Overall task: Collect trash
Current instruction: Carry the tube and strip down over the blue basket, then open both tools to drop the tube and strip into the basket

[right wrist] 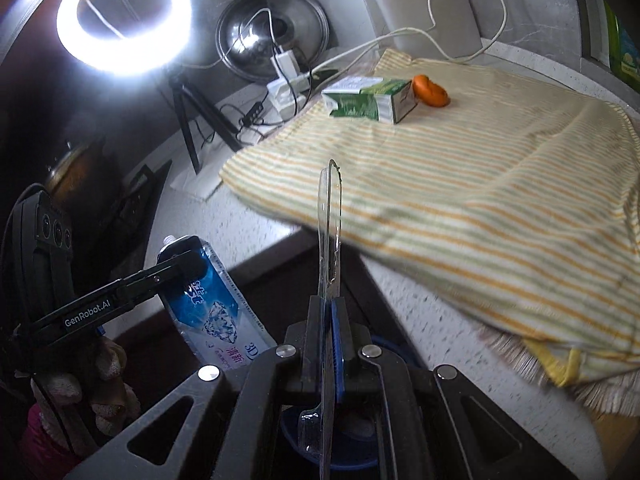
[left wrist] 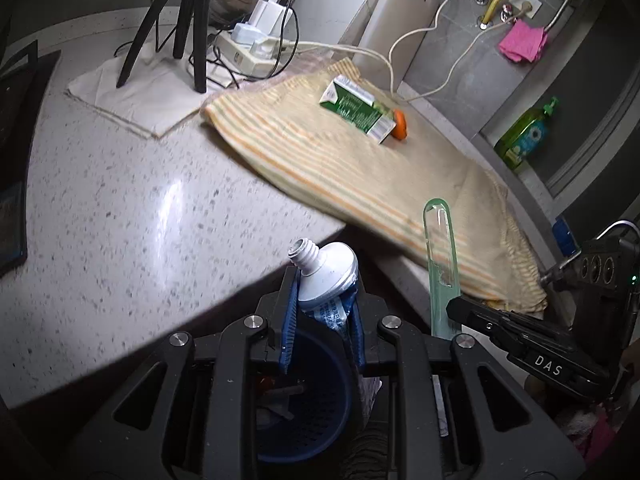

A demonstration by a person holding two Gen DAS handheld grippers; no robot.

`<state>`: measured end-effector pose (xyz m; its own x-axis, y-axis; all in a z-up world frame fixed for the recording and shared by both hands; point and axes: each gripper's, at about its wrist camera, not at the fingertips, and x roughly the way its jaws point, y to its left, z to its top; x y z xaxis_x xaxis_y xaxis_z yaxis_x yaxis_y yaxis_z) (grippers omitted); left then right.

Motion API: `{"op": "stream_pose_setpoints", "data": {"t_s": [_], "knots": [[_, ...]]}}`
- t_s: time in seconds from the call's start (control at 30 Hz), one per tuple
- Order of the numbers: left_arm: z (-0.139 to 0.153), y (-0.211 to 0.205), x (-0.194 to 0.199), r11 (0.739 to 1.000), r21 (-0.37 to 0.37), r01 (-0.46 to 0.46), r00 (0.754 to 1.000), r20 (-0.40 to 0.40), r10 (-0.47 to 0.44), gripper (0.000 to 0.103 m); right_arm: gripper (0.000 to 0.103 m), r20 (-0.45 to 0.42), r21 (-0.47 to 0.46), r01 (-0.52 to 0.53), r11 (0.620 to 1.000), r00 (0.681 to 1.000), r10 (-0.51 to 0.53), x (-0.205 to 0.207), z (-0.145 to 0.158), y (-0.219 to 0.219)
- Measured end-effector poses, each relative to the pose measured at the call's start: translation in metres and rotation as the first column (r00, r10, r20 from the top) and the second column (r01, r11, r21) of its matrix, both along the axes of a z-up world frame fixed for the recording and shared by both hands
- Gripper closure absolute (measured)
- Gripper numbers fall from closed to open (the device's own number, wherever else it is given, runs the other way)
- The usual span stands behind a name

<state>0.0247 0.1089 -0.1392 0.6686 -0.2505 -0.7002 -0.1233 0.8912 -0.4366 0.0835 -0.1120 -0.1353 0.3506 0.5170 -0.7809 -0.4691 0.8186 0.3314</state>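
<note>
My left gripper [left wrist: 324,280] is shut on an uncapped blue and white toothpaste tube [left wrist: 326,270] and holds it above a blue perforated bin [left wrist: 320,412] below the counter edge; the tube also shows in the right wrist view [right wrist: 212,304]. My right gripper [right wrist: 330,304] is shut on a clear greenish plastic strip [right wrist: 329,224], which stands upright in the left wrist view [left wrist: 440,256]. A green and white carton [left wrist: 356,109] and an orange piece [left wrist: 400,123] lie on the striped towel [left wrist: 360,168]; both also show in the right wrist view, carton [right wrist: 366,100], orange piece [right wrist: 430,90].
A speckled counter [left wrist: 120,200] holds a black tripod [left wrist: 180,24], a power strip with chargers [left wrist: 252,48], white cables and a white cloth [left wrist: 132,96]. A lit ring light [right wrist: 122,20] and a steel pot lid [right wrist: 272,34] stand behind. A green soap bottle [left wrist: 524,134] stands right.
</note>
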Motion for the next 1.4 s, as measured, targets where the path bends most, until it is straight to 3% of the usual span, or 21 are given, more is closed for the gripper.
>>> {"op": "stream_pose_setpoints", "data": {"t_s": [0.57,1.1,1.23,1.3,1.4], "knots": [[-0.074,-0.015,-0.012,0.997,0.071,0.008,0.991,-0.131,0.002,0.081,0.101,-0.028,-0.115,-0.042,0.992,0.999,0.039,-0.019,-0.064,0.020],[-0.110,-0.032,-0.009,0.990,0.135,0.044,0.978,-0.209,-0.015,0.081,0.101,-0.059,-0.191,-0.044,0.981,0.998,0.033,-0.012,-0.104,0.028],[-0.116,-0.034,-0.006,0.989,0.145,0.040,0.975,-0.223,-0.007,0.081,0.098,-0.069,-0.203,-0.046,0.978,0.997,0.032,-0.011,-0.110,0.030],[-0.119,-0.035,-0.005,0.988,0.148,0.041,0.972,-0.234,-0.006,0.080,0.090,-0.070,-0.210,-0.047,0.977,0.997,0.033,-0.011,-0.113,0.031],[-0.125,-0.038,-0.001,0.986,0.156,0.051,0.969,-0.248,-0.011,0.069,0.082,-0.066,-0.220,-0.053,0.974,0.997,0.039,-0.012,-0.115,0.033]]}}
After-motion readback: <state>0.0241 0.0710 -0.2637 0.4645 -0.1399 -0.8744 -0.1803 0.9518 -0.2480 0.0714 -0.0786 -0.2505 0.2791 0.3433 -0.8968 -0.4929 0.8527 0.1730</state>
